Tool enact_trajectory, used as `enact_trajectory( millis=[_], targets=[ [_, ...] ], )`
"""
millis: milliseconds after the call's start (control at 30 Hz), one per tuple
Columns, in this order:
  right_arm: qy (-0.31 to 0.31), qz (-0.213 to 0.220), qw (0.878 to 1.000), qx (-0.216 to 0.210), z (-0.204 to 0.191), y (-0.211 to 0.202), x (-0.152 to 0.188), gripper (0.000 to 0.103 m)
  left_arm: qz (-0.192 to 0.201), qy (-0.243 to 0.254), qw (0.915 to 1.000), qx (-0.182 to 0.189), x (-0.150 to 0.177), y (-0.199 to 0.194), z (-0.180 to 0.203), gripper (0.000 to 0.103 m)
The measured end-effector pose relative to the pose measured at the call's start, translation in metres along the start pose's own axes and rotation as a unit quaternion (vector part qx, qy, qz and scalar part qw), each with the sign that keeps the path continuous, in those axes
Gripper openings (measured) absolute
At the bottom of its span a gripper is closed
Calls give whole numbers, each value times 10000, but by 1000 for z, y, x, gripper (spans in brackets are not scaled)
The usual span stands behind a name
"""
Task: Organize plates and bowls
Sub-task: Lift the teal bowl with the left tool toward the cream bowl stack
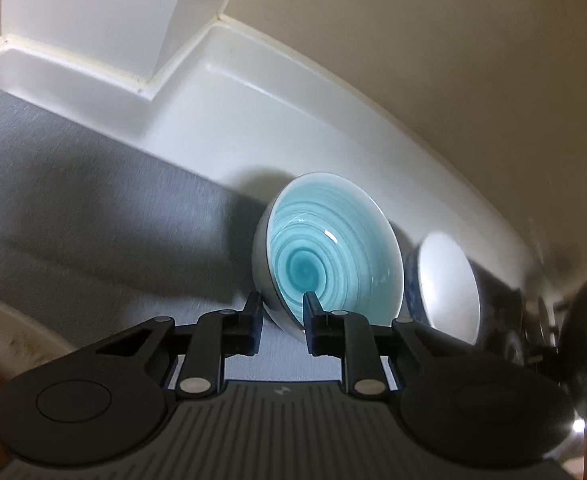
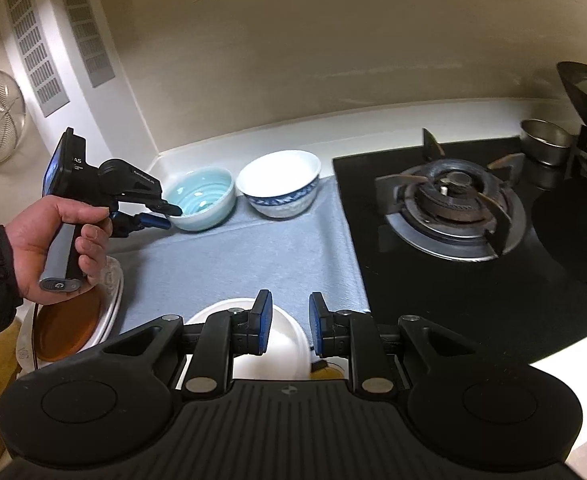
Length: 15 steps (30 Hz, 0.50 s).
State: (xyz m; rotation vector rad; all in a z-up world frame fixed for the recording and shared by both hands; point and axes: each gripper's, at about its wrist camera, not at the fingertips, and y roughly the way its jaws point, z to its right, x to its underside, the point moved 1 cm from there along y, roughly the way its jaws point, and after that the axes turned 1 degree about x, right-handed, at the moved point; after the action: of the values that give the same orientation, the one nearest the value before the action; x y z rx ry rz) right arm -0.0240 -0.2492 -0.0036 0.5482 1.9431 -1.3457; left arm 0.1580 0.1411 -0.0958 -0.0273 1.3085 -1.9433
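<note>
Two bowls sit mid-frame at the tabletop's (image 2: 253, 256) back edge — teal bowl (image 2: 201, 198) just beside the white-and-blue bowl (image 2: 279, 184). My left claw (image 1: 281, 312) straddles the teal rim, one finger inside, pinching it. Keep it level and lift slowly. Right claw (image 2: 290, 320) is released over a white plate (image 2: 285, 344), lower centre.

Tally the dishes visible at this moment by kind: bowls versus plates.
Bowls: 3 — turquoise swirl bowl, blue-patterned white bowl, plain white bowl under the right gripper.
Plates: 2 — brown plate stacked on a white plate.
Total: 5
</note>
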Motion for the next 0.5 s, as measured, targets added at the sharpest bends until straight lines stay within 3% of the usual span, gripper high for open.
enact_trajectory(
  millis=[133,333,400,500],
  targets=[
    [-4,-21,10000,-86,-5,6,-2,23,-378,-22,9993,70,16,-10,-6,23],
    [4,-21,9997,-247,-14,17,-7,23,-916,672,9934,145,49,-22,4,23],
    [-5,-22,9995,-313,-19,22,-10,23,-934,1163,9887,134,58,-24,11,23],
    [64,-40,9990,-446,-24,32,-19,23,-631,1623,9847,23,62,-34,15,27]
  ],
)
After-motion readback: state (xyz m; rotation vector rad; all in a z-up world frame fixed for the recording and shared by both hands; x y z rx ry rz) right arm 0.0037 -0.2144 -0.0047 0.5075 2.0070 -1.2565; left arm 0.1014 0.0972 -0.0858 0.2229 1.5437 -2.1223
